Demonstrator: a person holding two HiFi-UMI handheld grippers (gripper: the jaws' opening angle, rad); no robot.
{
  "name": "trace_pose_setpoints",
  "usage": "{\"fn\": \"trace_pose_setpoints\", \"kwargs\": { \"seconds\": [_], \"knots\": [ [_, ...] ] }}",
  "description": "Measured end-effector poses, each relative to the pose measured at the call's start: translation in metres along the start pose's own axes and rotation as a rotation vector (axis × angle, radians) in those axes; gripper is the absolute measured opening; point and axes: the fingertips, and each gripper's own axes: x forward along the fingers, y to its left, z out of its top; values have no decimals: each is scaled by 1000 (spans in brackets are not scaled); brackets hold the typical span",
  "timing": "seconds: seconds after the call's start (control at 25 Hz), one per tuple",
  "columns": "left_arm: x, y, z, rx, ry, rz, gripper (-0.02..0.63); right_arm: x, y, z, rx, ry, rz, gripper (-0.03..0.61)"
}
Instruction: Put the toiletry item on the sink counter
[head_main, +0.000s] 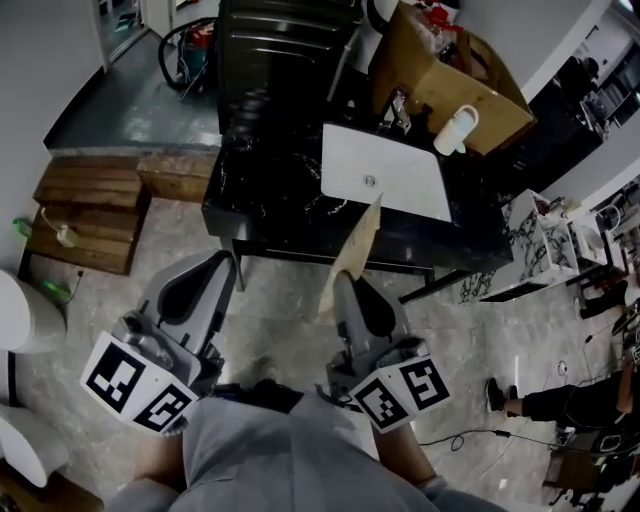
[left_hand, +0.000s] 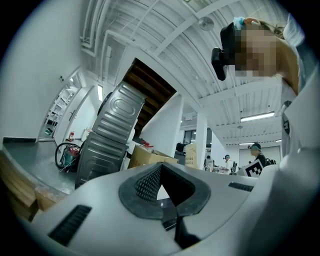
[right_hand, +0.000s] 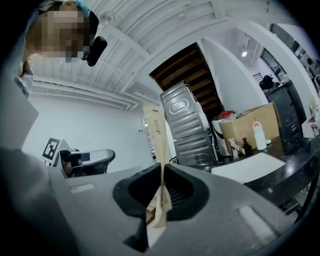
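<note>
The toiletry item is a flat, tan paper packet (head_main: 357, 248) that stands up between the jaws of my right gripper (head_main: 345, 288), which is shut on its lower end. In the right gripper view the packet (right_hand: 155, 132) rises from the right gripper (right_hand: 162, 170). Ahead is the black marble sink counter (head_main: 265, 190) with a white basin (head_main: 385, 170) and a faucet (head_main: 400, 108); the packet's top reaches the counter's near edge in the head view. My left gripper (head_main: 222, 264) is level beside it, fingertips together and holding nothing; the left gripper view shows the left gripper (left_hand: 159, 167).
On the counter behind the basin stand a white bottle (head_main: 455, 130) and a cardboard box (head_main: 450, 75). A grey metal appliance (head_main: 280, 50) stands behind the counter, wooden steps (head_main: 90, 215) lie to the left, and a person (head_main: 560, 400) is on the floor at right.
</note>
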Motion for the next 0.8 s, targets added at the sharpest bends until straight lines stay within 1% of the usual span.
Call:
{"fn": "trace_pose_setpoints", "kwargs": {
  "seconds": [0.2,0.36,0.56,0.8],
  "knots": [
    [25,-2,-3,-12,-8,23,4,11,-28,16,38,-26,19,24],
    [37,-3,-8,-7,4,23,5,17,-44,22,29,-33,14,25],
    [52,4,-11,-15,5,21,5,24,-65,23,19,-32,-12,23],
    [79,9,-16,-22,20,-10,5,33,-87,20,30,-20,-53,25]
  ]
}}
